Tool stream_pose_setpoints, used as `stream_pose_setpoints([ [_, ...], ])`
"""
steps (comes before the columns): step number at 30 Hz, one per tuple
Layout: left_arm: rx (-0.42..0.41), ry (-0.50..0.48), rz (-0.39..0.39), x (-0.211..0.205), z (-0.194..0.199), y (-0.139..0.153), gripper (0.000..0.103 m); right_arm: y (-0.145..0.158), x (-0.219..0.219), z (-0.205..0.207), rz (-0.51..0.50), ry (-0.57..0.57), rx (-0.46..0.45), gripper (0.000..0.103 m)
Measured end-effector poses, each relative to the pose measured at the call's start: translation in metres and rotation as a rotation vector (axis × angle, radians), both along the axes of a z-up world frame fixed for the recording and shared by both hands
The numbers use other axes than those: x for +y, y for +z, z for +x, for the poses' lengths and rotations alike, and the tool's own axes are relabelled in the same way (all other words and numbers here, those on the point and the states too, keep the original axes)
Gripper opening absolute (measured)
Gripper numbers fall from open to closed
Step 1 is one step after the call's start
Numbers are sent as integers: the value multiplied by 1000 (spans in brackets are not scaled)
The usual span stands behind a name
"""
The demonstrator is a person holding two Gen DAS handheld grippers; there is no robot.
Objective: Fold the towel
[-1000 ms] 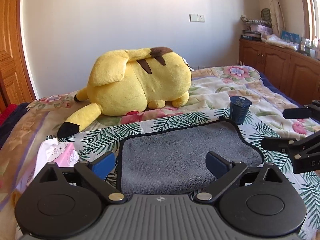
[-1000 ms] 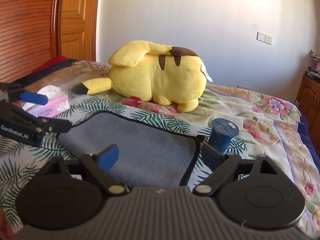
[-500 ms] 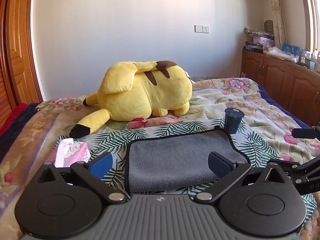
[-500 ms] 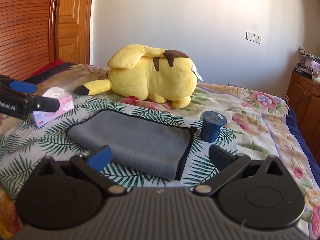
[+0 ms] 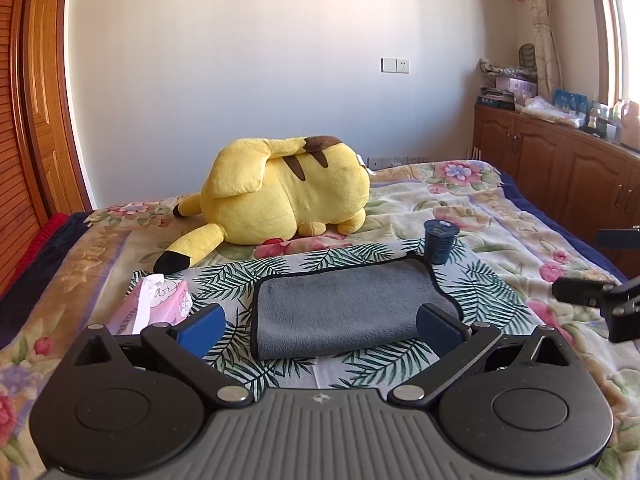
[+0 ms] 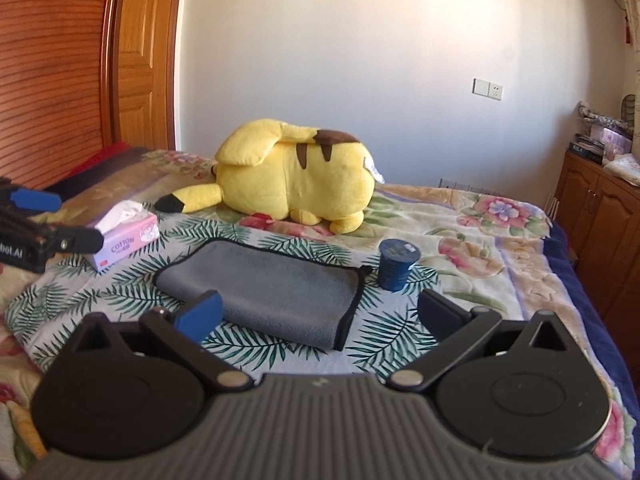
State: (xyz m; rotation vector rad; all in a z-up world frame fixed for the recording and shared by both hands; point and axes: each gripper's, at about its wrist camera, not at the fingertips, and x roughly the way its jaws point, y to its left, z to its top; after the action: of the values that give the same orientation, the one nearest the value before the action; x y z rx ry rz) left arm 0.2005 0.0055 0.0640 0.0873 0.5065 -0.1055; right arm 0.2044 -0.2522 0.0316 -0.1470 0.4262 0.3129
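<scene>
Towel [image 5: 352, 308]: folded, flat on bed, just beside blue cup [image 5: 439, 241] | Left gripper [image 5: 320, 326]: jaws apart, empty | Right gripper [image 6: 318, 312]: jaws apart, empty | Change: both grippers have drawn back from towel | Assessment: fold appears finished.

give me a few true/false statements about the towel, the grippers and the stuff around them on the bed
1. The grey towel lies folded on the bed. True.
2. The left gripper grips the towel. False: it is open, holding nothing.
3. The blue cup stands upright beside the towel. True.
4. The tissue box sits on the towel. False: it rests apart on the bedspread.
5. The right gripper is open. True.
</scene>
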Motion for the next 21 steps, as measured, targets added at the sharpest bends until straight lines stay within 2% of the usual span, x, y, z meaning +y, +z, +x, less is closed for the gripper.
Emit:
stream_pose_setpoints([
  [12,-46,17,13,-8,-56,38,87,43,-11,-39,35,-21,-56,103],
  [21,-96,41,-21,-14,-100,54,87,59,-17,-73,61,-32,-92,103],
])
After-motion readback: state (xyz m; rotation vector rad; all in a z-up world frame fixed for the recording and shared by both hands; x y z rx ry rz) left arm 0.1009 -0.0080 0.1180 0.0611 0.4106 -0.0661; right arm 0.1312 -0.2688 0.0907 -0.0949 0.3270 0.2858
